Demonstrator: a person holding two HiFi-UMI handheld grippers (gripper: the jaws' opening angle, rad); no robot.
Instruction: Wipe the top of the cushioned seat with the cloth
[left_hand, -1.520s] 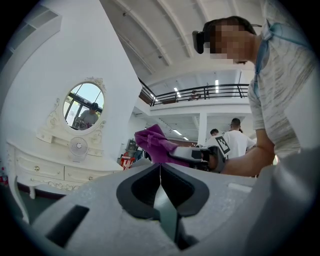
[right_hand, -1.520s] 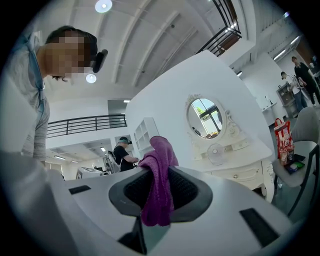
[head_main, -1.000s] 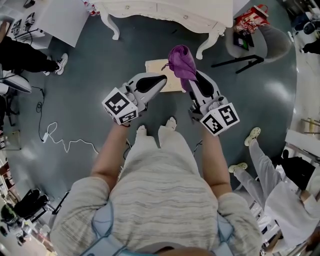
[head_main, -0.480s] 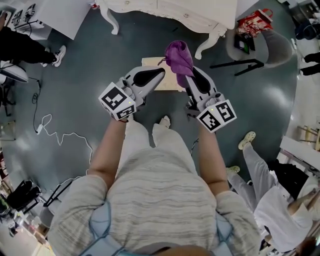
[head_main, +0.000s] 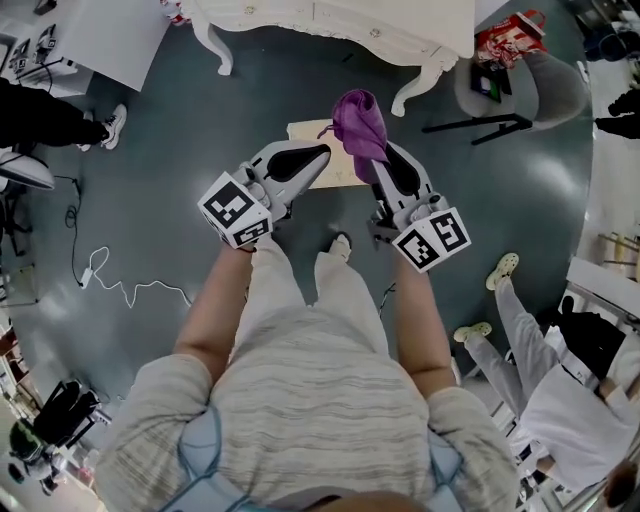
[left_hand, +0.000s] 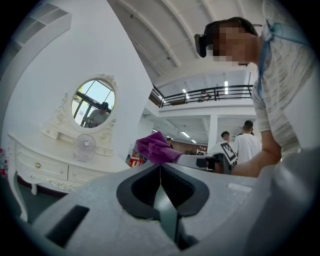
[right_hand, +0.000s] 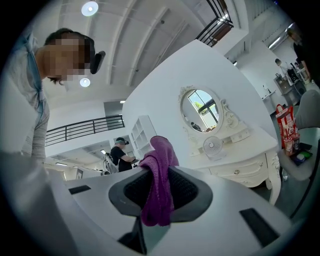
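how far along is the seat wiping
Done: the cloth is picked up, the right tongs shut on it. In hand: it hangs in the air above the cushioned seat, apparently not touching; the left tongs are shut and empty. Left: all the wiping.

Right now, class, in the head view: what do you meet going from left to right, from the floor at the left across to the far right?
White cable → left claw → purple cloth → grey chair.
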